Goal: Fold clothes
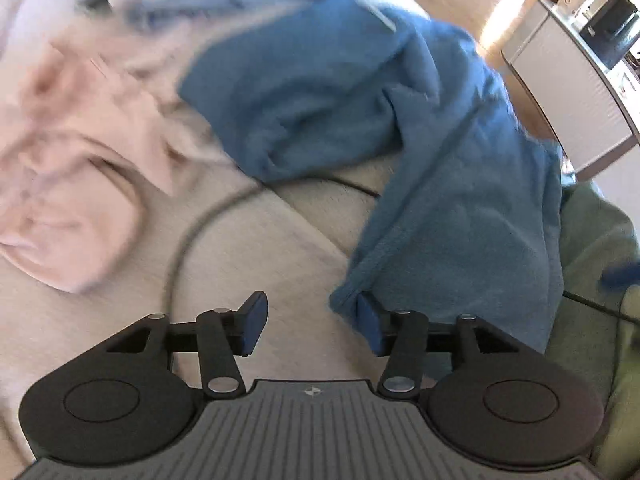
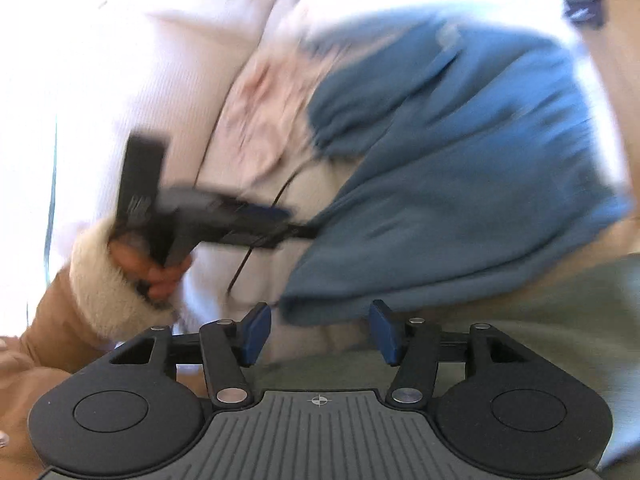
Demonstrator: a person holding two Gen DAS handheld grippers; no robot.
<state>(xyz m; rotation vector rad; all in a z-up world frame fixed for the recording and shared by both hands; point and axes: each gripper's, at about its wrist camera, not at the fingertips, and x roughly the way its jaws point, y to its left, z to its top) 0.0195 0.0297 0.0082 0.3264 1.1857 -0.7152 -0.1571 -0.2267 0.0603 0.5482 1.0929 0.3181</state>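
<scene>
Beige cushion lower centre, thin dark cable curving across; white cabinet upper right; green cushion right edge.

It looks like a home living room: clothes lie on a beige sofa cushion, with a wooden floor and a white cabinet at two o'clock.
</scene>
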